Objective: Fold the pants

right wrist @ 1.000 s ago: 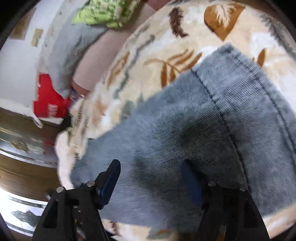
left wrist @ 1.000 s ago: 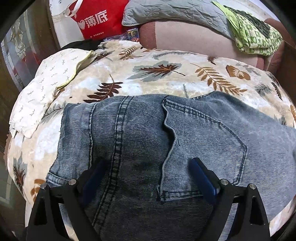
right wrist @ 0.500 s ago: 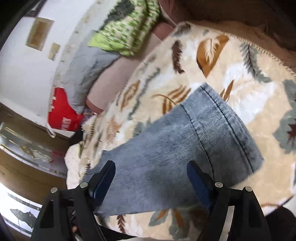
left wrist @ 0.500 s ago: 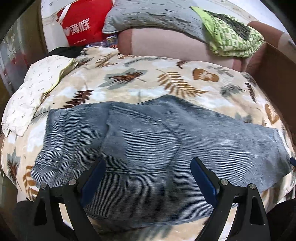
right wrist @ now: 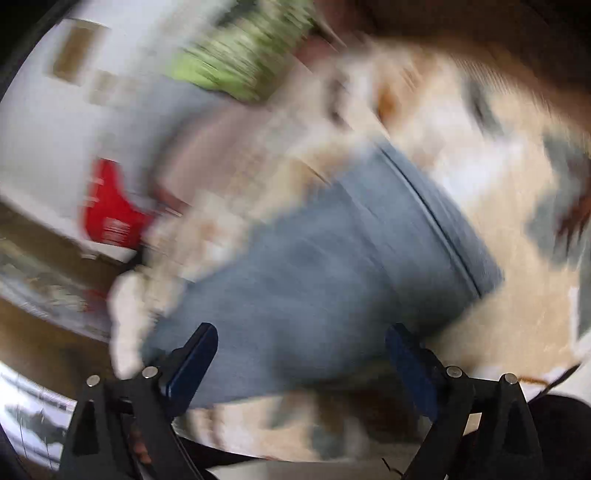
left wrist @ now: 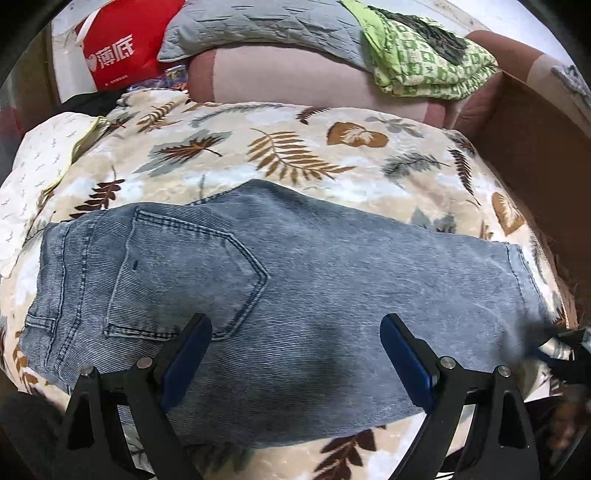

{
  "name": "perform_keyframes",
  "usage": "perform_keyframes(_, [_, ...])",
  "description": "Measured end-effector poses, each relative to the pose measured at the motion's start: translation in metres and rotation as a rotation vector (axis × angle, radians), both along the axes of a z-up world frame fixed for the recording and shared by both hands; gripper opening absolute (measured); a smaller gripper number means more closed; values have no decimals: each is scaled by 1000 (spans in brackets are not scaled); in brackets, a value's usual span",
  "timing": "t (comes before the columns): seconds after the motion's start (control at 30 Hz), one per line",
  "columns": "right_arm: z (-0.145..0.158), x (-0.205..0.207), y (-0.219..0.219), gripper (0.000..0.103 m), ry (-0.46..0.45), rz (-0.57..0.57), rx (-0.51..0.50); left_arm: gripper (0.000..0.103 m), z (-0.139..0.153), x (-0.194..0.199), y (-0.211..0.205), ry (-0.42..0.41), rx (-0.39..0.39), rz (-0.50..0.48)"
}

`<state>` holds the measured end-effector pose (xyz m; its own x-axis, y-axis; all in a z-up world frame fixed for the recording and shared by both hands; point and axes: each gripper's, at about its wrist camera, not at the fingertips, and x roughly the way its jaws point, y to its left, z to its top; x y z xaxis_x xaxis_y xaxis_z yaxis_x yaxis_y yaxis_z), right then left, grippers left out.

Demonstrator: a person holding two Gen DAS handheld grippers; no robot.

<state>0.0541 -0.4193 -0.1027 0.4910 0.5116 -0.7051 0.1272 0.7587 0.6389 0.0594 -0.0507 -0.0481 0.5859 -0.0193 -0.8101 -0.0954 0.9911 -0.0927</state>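
Folded blue denim pants (left wrist: 295,295) lie flat across a leaf-print blanket (left wrist: 295,155), waistband and back pocket to the left, leg hem to the right. My left gripper (left wrist: 295,343) is open and empty, raised above the pants' near edge. My right gripper (right wrist: 301,354) is open and empty above the hem end of the pants (right wrist: 332,258); its view is blurred by motion. The right gripper's tip shows at the far right of the left wrist view (left wrist: 569,354).
A red bag (left wrist: 122,48), a grey quilted cushion (left wrist: 266,26) and a green patterned cloth (left wrist: 424,62) sit behind the blanket. A white pillow (left wrist: 33,155) lies at the left. A brown cardboard wall (left wrist: 535,140) stands at the right.
Both grippers have pulled back and up from the pants, so more of them shows. The right wrist view has swung and gone blurry.
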Motion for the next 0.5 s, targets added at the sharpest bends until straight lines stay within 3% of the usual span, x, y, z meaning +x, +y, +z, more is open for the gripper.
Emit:
perform_keyframes(0.03, [-11, 3, 0, 94, 6, -1, 26, 92, 1, -2, -1, -1, -2, -8])
perform_keyframes(0.2, [41, -20, 8, 94, -124, -9, -7, 92, 4, -2, 6, -7, -35, -1])
perform_keyframes(0.27, [47, -33, 8, 94, -127, -13, 5, 92, 4, -1, 6, -7, -50, 1])
perform_keyframes(0.4, [28, -70, -12, 94, -68, -81, 148, 92, 6, 8, -11, -3, -86, -52])
perform_keyframes(0.5, [-3, -83, -37, 94, -5, -199, 233, 92, 2, 17, -32, 6, -87, -98])
